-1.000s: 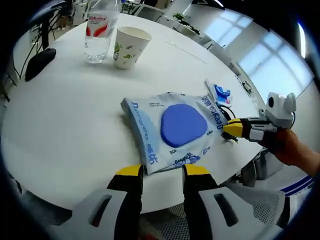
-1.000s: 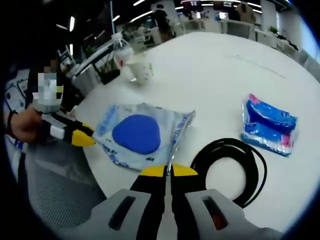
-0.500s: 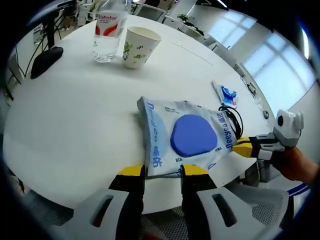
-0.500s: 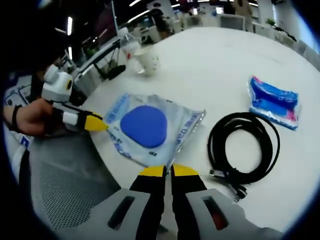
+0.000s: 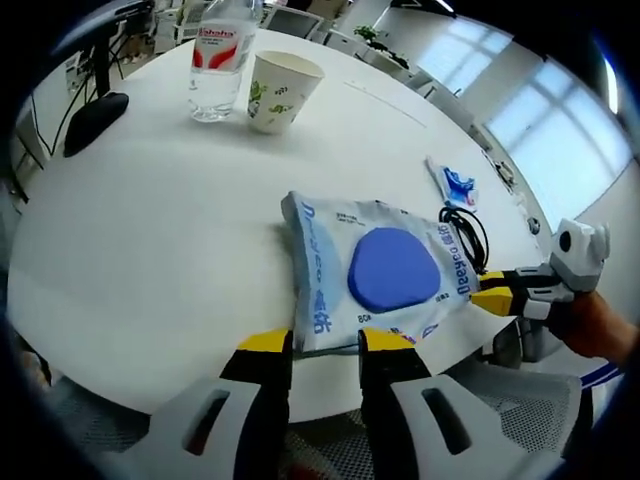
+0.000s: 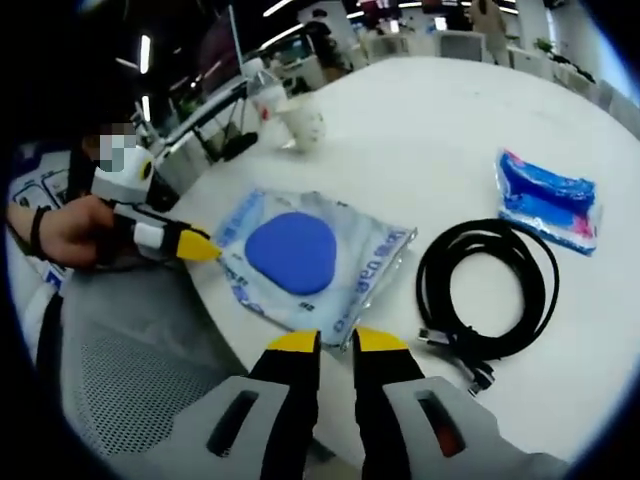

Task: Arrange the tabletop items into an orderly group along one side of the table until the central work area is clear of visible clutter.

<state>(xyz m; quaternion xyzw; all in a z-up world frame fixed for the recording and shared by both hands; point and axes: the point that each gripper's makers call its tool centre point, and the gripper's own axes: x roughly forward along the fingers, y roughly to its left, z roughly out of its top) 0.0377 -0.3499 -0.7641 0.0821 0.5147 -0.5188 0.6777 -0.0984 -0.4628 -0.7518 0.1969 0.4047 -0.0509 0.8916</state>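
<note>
Your left tool [image 5: 322,343] sits at the near edge of the round white surface [image 5: 150,230], its jaws parted with a gap between the yellow tips, right at the near rim of the pale blue bag [image 5: 375,270] with the dark blue patch. The bag lies flat close to that edge, one corner reaching toward your right tool [image 5: 492,297], whose tips come in from the right at the rim beside it. In the right gripper view your right tool [image 6: 337,341] also stands slightly parted, holding nothing, its tips just short of the bag [image 6: 310,262]; your left tool [image 6: 197,246] points at the bag's far corner. A coiled black cable [image 6: 487,289] lies just beside the bag, near the rim, and a small blue packet [image 6: 546,198] rests further in, apart from the coil. At the far side a water bottle [image 5: 220,55] and a paper cup [image 5: 279,91] stand close together, with a black mouse [image 5: 87,123] off toward the edge. You have wide bare room between the bag and the bottle
</note>
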